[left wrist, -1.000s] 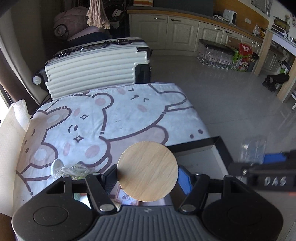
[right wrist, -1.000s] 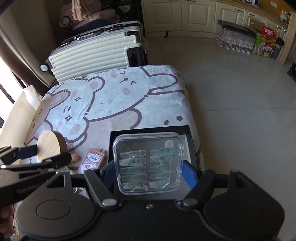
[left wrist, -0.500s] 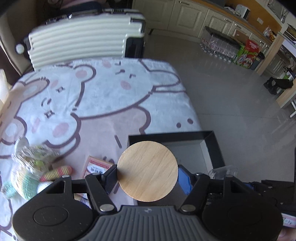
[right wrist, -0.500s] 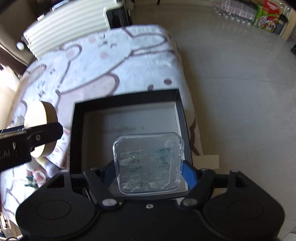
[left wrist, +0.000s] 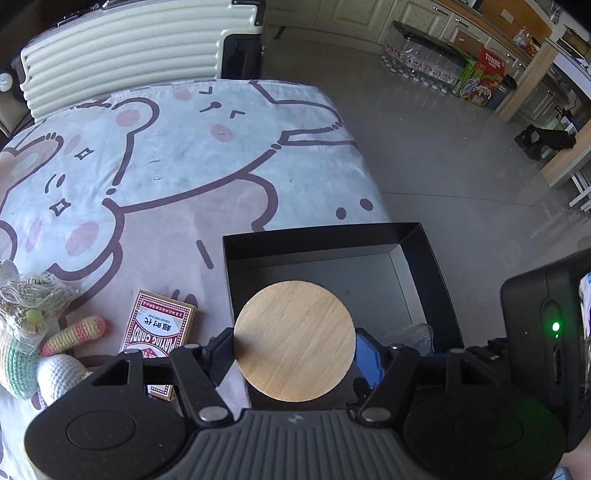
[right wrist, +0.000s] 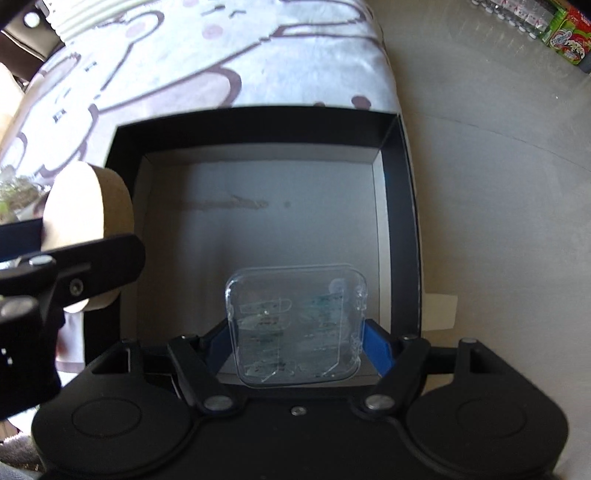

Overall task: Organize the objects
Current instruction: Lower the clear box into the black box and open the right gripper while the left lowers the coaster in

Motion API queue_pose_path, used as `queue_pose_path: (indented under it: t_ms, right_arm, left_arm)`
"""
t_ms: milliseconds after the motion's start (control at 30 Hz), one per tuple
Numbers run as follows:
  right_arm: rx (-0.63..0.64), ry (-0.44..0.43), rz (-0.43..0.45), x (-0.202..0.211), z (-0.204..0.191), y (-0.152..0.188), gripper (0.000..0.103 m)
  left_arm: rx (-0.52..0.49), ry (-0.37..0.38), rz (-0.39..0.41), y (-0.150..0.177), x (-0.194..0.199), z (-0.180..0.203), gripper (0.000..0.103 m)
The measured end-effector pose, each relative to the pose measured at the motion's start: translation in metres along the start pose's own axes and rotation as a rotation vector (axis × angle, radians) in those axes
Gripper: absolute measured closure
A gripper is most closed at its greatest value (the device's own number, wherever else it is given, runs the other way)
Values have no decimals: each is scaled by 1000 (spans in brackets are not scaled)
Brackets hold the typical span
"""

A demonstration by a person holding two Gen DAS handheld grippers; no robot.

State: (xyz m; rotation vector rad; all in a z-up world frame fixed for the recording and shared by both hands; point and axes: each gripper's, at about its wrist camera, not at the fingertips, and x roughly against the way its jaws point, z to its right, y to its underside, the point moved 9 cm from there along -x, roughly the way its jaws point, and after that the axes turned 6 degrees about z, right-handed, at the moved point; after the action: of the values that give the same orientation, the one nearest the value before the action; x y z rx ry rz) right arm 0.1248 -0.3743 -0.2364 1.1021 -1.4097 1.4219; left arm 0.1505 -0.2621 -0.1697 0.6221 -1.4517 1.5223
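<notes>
Bear-print counter [left wrist: 192, 155] carries a black box [right wrist: 400, 192]; both fingers are clamped, left on wooden disc [left wrist: 294, 340], right on clear case [right wrist: 295, 325]. Crowding could knock them together.

A bear-print cloth [left wrist: 177, 155] covers the tabletop. Beyond its far edge stands a cream ribbed suitcase [left wrist: 122, 48]. Grey glossy floor tiles [left wrist: 443, 155] stretch to cream kitchen cabinets [left wrist: 332, 18] along the far wall, where shrink-wrapped bottles [left wrist: 421, 62] and a green-and-red carton [left wrist: 480, 77] sit. Daylight brightens the floor.
</notes>
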Motion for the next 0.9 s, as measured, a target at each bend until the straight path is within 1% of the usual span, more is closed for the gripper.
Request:
queue_pose_path:
  t_ms: [133, 200, 300, 533, 733, 900]
  right_arm:
    - [-13, 23, -23, -5, 4, 3, 28]
    - [-25, 20, -19, -4, 6, 4, 23]
    - [-28, 10, -10, 0, 5, 4, 21]
    - [-22, -13, 45, 25, 6, 6, 21]
    - [-20, -19, 84, 44, 7, 12, 23]
    - [-32, -20, 93, 46, 13, 14, 26]
  left_arm:
    - [11, 2, -11, 1, -4, -2, 35]
    - [11, 3, -13, 2, -4, -2, 35]
    - [15, 12, -22, 4, -5, 0, 35]
    - [21, 40, -55, 14, -9, 9, 35]
    - [-6, 34, -80, 22, -16, 20, 35]
    - [-30, 14, -105, 30, -27, 26, 35]
